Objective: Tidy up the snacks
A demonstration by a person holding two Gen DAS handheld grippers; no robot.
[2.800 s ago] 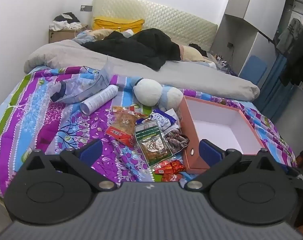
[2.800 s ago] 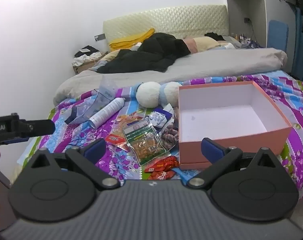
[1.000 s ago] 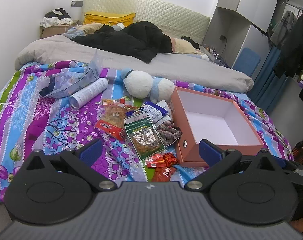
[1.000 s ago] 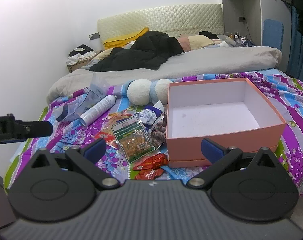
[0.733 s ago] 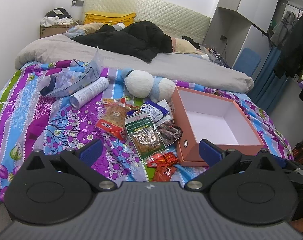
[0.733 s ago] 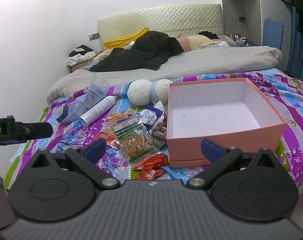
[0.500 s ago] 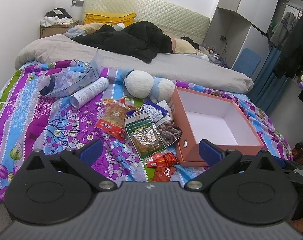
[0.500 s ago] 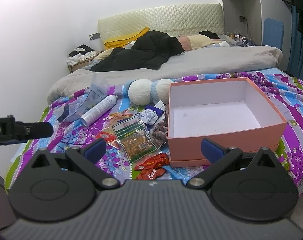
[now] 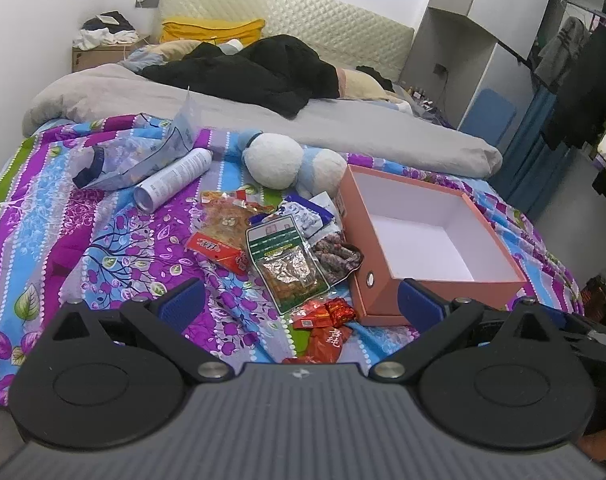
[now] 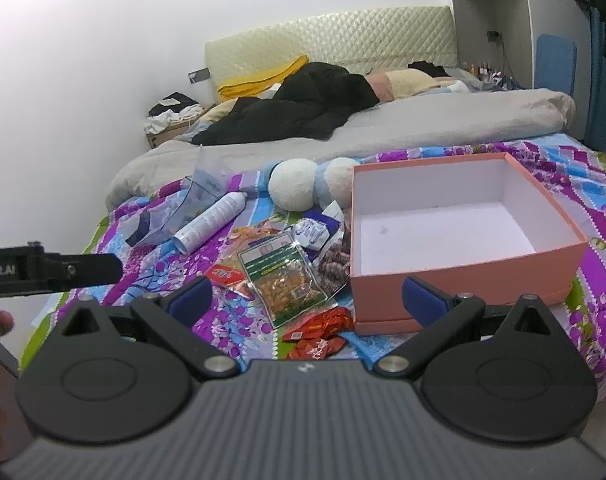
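bedroom, white walls; our two pairs of tongs hang above the near edge of a bed (image 9: 115,236) spread with a purple, blue and green floral sheet.

left tongs (image 9: 299,300): blue pads spread wide, nothing between them, clear of the bed. right tongs (image 10: 307,294): likewise wide apart and empty; in the right wrist view we see the left tool as a black bar at the far left.

ahead of the right finger of each pair: one salmon-pink box (image 9: 431,240), open-topped, white inside, nothing in it that we can see.

ahead of and between the fingers, just beside the box's left wall, one loose heap of snacks:
- clear packet with green label (image 9: 287,262), golden contents, on top of the heap, centre.
- small red packets (image 9: 327,320), nearest the tongs, touching the box's near corner.
- red flat packet (image 9: 217,250), to the left of the green-label packet, partly under it.
- orange clear packet (image 9: 227,218), beyond the red flat one.
- blue-and-white packet (image 9: 309,218), beyond the green-label packet.
- dark clear packet of brownish pieces (image 9: 337,258), between the green-label packet and the box wall.

further ahead: white-and-blue plush toy (image 9: 287,162), beyond the heap. ahead to the left: white spray can (image 9: 173,178) lying on its side, clear plastic bag (image 9: 131,156) just beside it.

far end of the bed: grey duvet (image 9: 343,128), black clothing (image 9: 259,72), yellow pillow (image 9: 211,30), quilted cream headboard (image 9: 303,20).
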